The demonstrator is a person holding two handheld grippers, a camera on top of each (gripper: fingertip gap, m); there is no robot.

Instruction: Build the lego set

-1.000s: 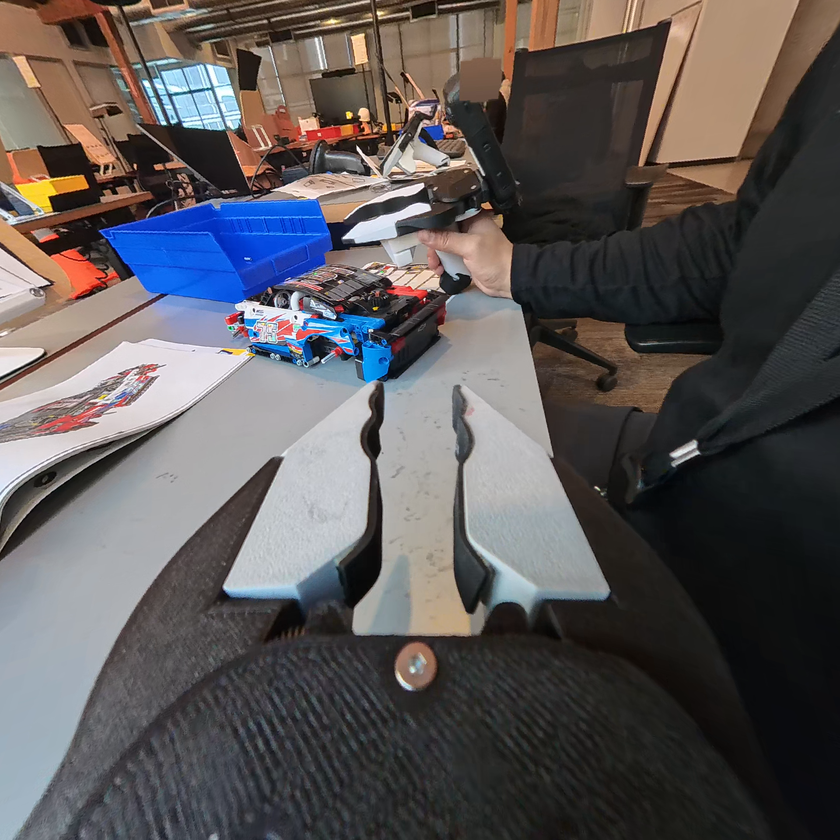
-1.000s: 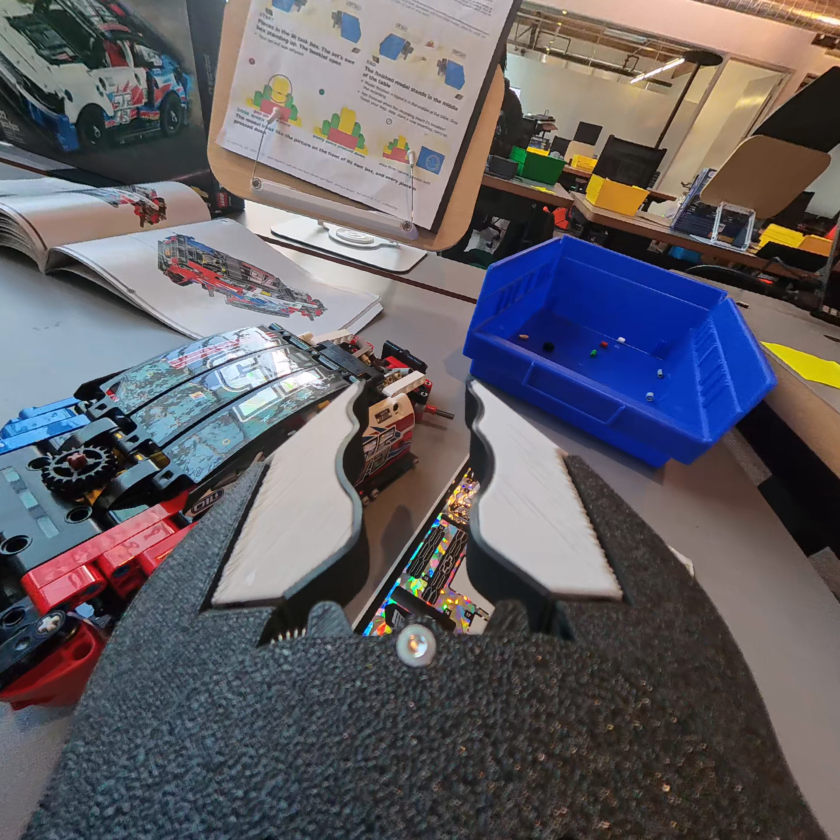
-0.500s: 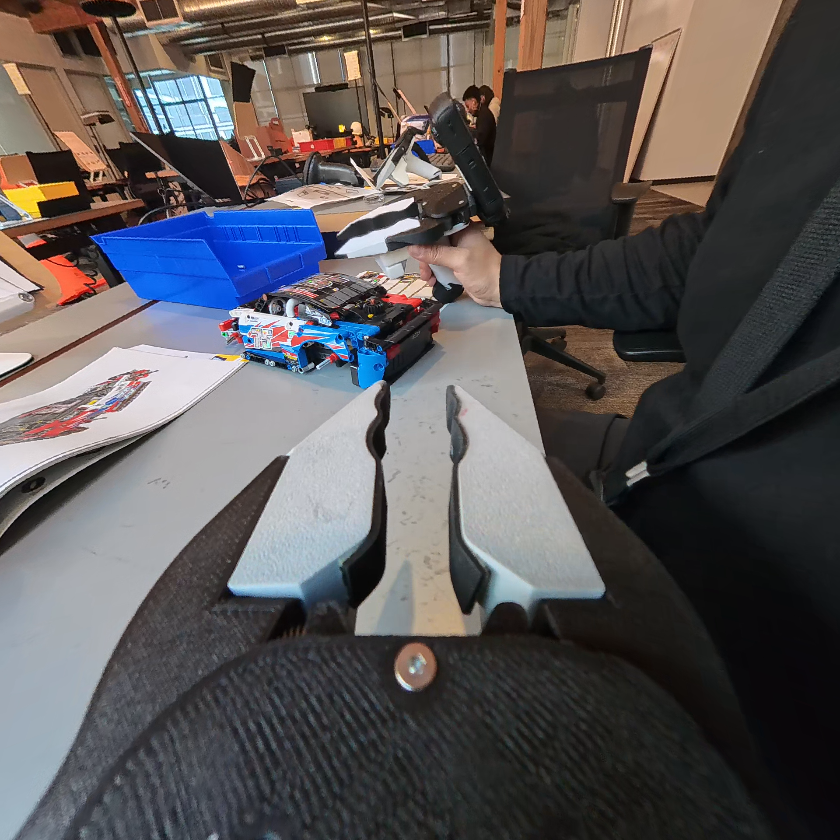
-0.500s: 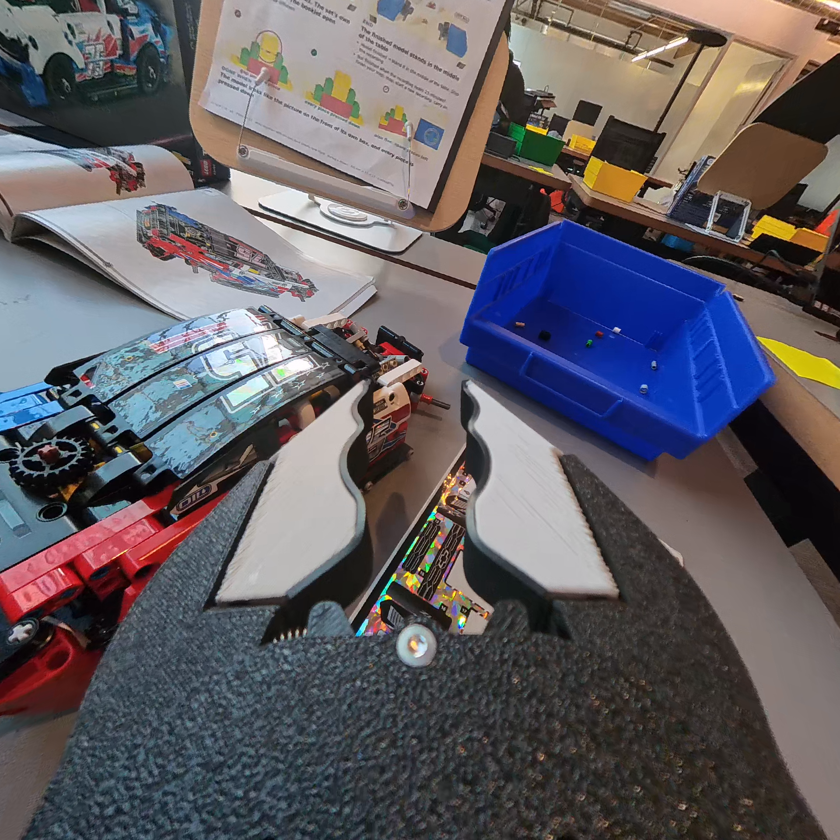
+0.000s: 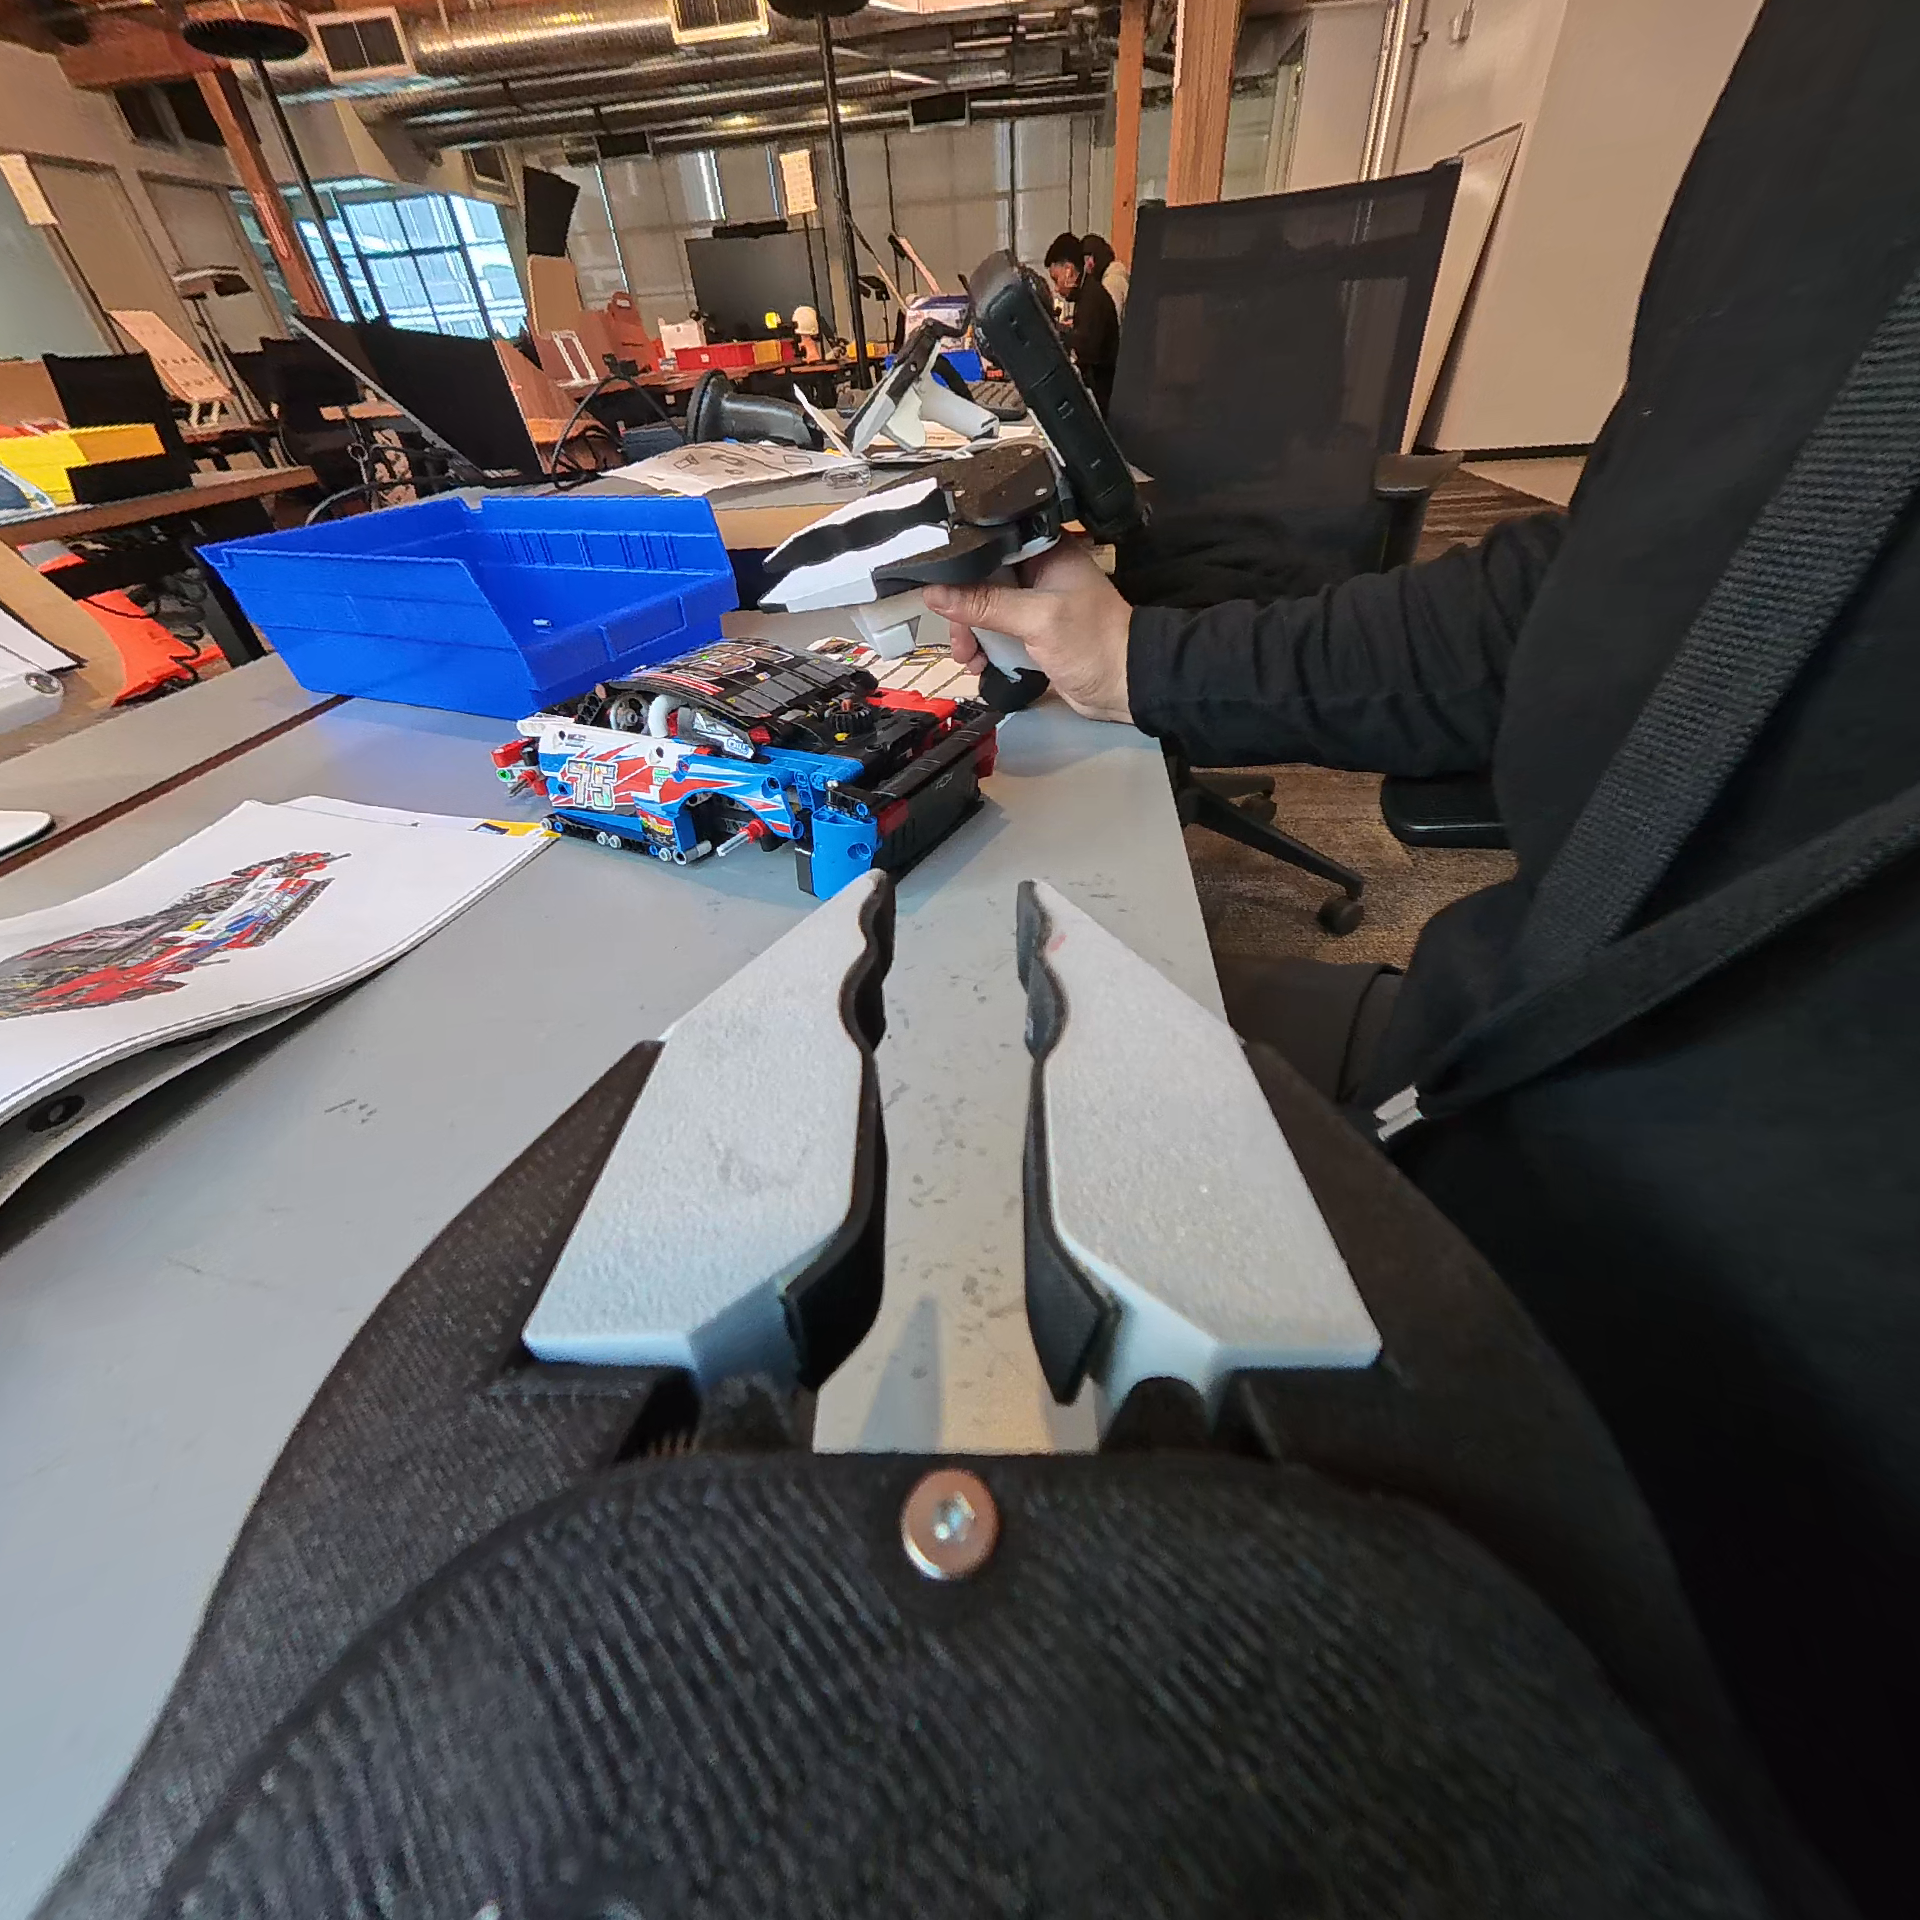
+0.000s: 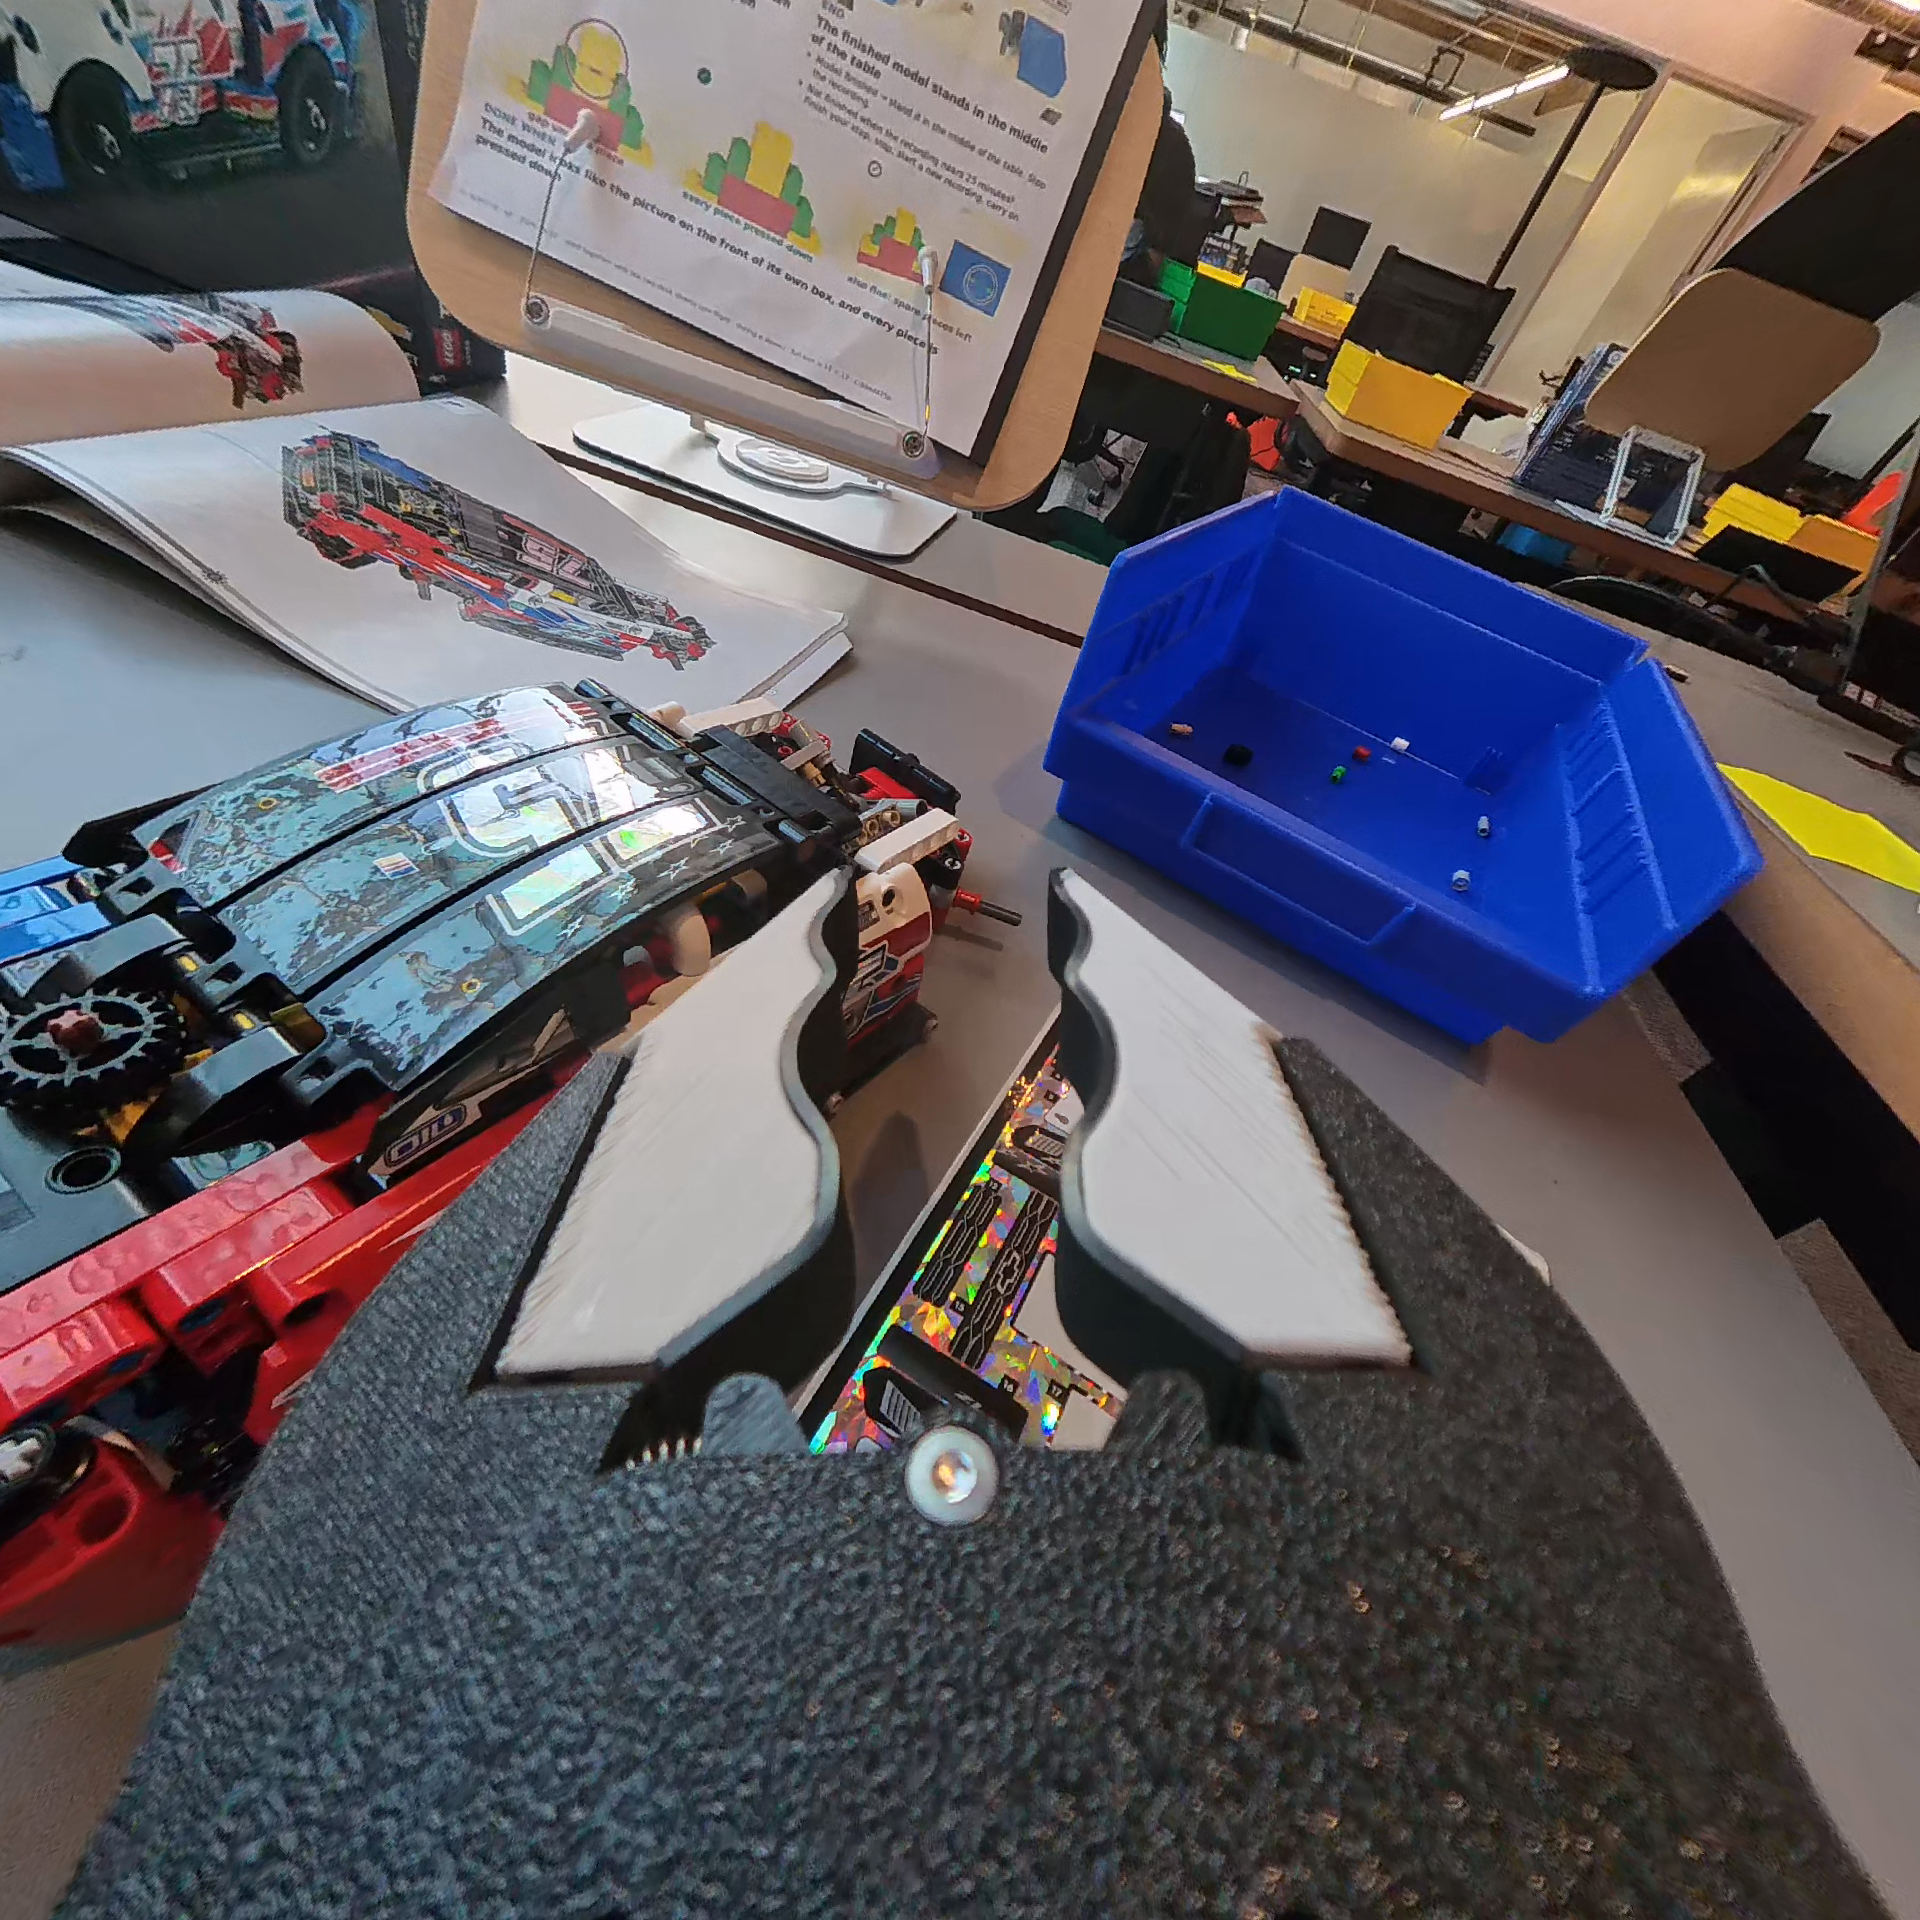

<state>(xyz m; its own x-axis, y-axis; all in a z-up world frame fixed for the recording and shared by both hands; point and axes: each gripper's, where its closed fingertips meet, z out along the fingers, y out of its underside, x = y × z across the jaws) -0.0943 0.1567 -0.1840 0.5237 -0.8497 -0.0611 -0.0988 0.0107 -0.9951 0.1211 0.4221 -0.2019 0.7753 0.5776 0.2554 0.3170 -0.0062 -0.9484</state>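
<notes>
Hovering low over grey table [image 5: 312,1195], left gripper [image 5: 954,914] stood parted, empty; lego car [image 5: 748,764] lay ahead of it, blue bin [image 5: 468,603] behind car, open manual [image 5: 239,925] left of car.

Right view: right gripper [image 6: 945,904] parted, empty, just right of car [image 6: 416,904], above holographic sticker sheet [image 6: 987,1257]; bin [image 6: 1382,769] beyond.

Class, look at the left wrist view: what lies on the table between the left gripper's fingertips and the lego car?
Nothing: only bare grey table separates the left gripper from the lego car, as the left wrist view shows.
</notes>
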